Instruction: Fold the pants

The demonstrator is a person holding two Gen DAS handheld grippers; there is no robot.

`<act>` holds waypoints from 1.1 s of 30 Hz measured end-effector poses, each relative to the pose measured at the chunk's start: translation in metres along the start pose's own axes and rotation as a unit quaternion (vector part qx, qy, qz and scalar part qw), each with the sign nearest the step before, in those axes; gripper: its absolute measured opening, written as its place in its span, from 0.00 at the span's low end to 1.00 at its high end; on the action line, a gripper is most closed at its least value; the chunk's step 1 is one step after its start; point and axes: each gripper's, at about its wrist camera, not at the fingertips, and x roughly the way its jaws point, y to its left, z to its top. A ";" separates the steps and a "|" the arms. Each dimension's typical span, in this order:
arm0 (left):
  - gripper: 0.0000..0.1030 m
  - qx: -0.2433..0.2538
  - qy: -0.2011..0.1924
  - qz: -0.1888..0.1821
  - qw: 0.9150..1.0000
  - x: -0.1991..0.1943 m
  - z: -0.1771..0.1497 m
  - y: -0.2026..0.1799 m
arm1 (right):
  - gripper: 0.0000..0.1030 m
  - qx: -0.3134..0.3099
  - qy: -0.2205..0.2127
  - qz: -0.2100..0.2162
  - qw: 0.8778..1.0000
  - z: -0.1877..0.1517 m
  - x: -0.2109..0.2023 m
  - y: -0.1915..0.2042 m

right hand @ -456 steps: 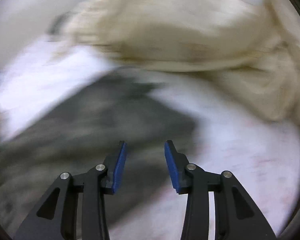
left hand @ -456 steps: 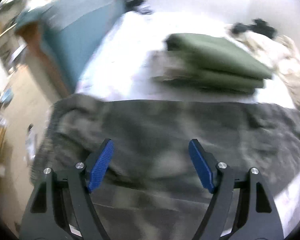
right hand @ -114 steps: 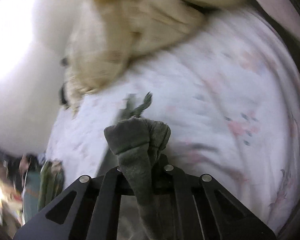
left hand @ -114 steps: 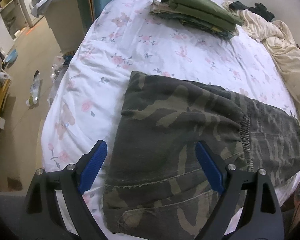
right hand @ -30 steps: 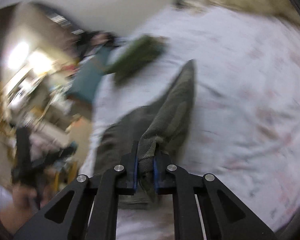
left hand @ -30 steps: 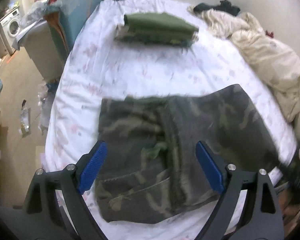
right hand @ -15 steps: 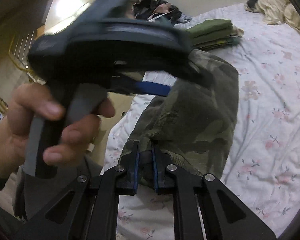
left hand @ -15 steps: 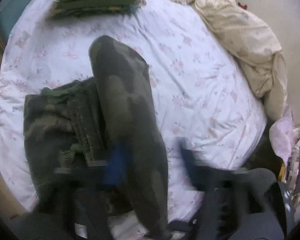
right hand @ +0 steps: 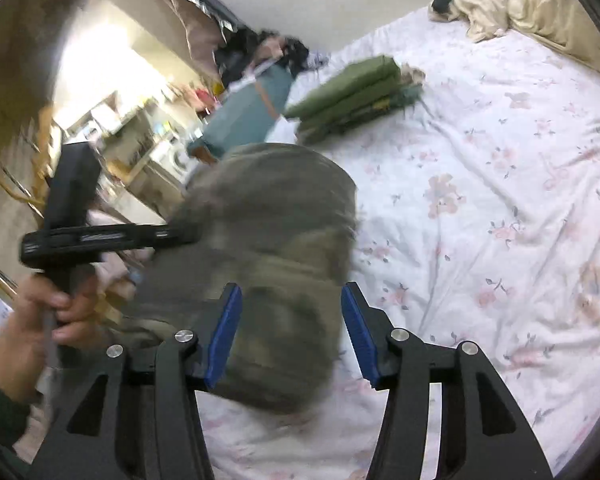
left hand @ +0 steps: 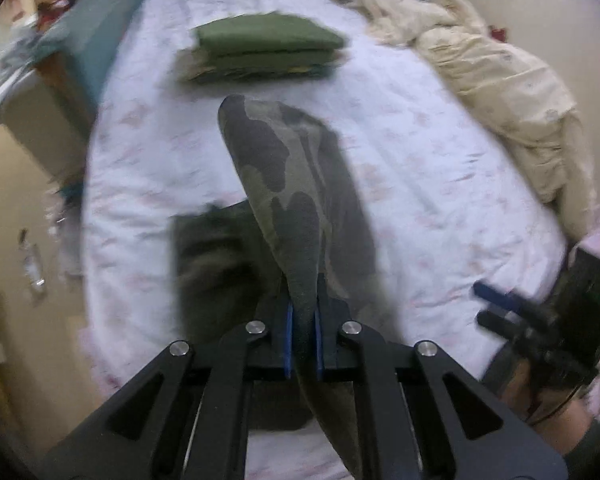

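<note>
Your left gripper (left hand: 302, 334) has its blue-padded jaws pinched tight on a fold of the camouflage-patterned green cloth pants (left hand: 284, 184), and the cloth runs up out of the pinch as a long raised band that ends in a rounded fold pointing toward the far side of the bed. The rest of the pants lies bunched on the white bed sheet with pink flowers (left hand: 440, 184), near the close edge of the bed and to the left of the raised band.

Your right gripper (right hand: 292, 334) has its jaws spread wide with nothing pinched; the pants (right hand: 268, 240) show blurred ahead of and between them, and whether the pads touch the cloth cannot be told. In the right wrist view your left hand (right hand: 40, 320) grips the handle of the left gripper at the left edge, its black body reaching into the cloth. In the left wrist view the right gripper (left hand: 496, 304) shows blurred at the lower right, apart from the pants.

A stack of folded olive-green garments (left hand: 264, 50) sits further up the sheet, well apart from the pants. A crumpled cream blanket (left hand: 500, 76) lies along the right side of the bed.
</note>
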 end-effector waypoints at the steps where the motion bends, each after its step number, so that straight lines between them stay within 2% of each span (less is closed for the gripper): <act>1: 0.06 -0.009 0.008 0.008 1.000 0.004 -0.003 0.013 | 0.48 -0.015 0.016 -0.019 1.000 0.003 0.014 0.005; 5: 0.06 -0.037 0.032 0.027 0.998 0.026 -0.016 0.056 | 0.34 -0.102 0.059 -0.056 0.991 0.012 0.064 0.041; 7: 0.06 -0.045 0.051 0.031 0.997 0.043 -0.023 0.069 | 0.16 -0.139 0.076 -0.075 0.985 0.011 0.088 0.049; 10: 0.06 -0.037 0.080 0.052 0.995 0.069 -0.031 0.072 | 0.10 -0.174 0.121 -0.074 0.974 0.002 0.121 0.056; 13: 0.08 -0.017 0.110 0.081 0.991 0.092 -0.040 0.073 | 0.09 -0.202 0.158 -0.077 0.964 -0.012 0.140 0.057; 15: 0.18 -0.019 0.123 0.116 0.985 0.107 -0.045 0.078 | 0.09 -0.202 0.179 -0.077 0.960 -0.021 0.151 0.054; 17: 0.47 -0.022 0.111 0.190 0.975 0.110 -0.045 0.084 | 0.09 -0.195 0.177 -0.082 0.961 -0.026 0.162 0.054; 18: 0.47 -0.025 0.083 0.226 0.970 0.102 -0.041 0.085 | 0.09 -0.179 0.172 -0.080 0.965 -0.026 0.167 0.053; 19: 0.47 -0.026 0.058 0.234 0.970 0.093 -0.040 0.083 | 0.09 -0.172 0.171 -0.080 0.967 -0.025 0.169 0.052; 20: 0.46 -0.024 0.023 0.234 0.972 0.081 -0.038 0.080 | 0.09 -0.166 0.169 -0.081 0.968 -0.025 0.170 0.052; 21: 0.46 -0.020 -0.014 0.214 0.976 0.066 -0.039 0.073 | 0.09 -0.161 0.168 -0.080 0.969 -0.024 0.169 0.050; 22: 0.46 -0.016 -0.028 0.187 0.982 0.061 -0.042 0.067 | 0.09 -0.157 0.168 -0.076 0.970 -0.023 0.168 0.048; 23: 0.47 -0.009 -0.029 0.154 0.988 0.062 -0.045 0.063 | 0.09 -0.143 0.169 -0.068 0.973 -0.022 0.165 0.044; 24: 0.47 0.003 -0.008 0.116 0.993 0.071 -0.051 0.057 | 0.09 -0.130 0.169 -0.062 0.975 -0.019 0.165 0.042; 25: 0.47 0.016 0.024 0.102 0.994 0.084 -0.057 0.052 | 0.09 -0.112 0.168 -0.052 0.978 -0.017 0.161 0.038; 26: 0.47 0.025 0.052 0.106 0.993 0.099 -0.062 0.049 | 0.09 -0.094 0.167 -0.039 0.981 -0.014 0.157 0.034; 27: 0.47 0.025 0.072 0.118 0.990 0.114 -0.067 0.051 | 0.12 -0.066 0.164 -0.018 0.984 -0.011 0.149 0.027; 29: 0.48 -0.004 0.086 0.125 0.988 0.124 -0.069 0.064 | 0.17 -0.014 0.159 0.005 0.987 -0.008 0.134 0.012; 30: 0.48 -0.015 0.089 0.120 0.989 0.125 -0.069 0.069 | 0.39 0.014 0.151 0.007 0.988 -0.007 0.126 0.003; 31: 0.48 -0.021 0.092 0.116 0.989 0.125 -0.070 0.073 | 0.67 0.048 0.143 0.006 0.989 -0.006 0.118 -0.010; 33: 0.48 -0.021 0.093 0.120 0.988 0.124 -0.071 0.075 | 0.80 0.132 0.133 0.020 0.982 -0.014 0.108 -0.038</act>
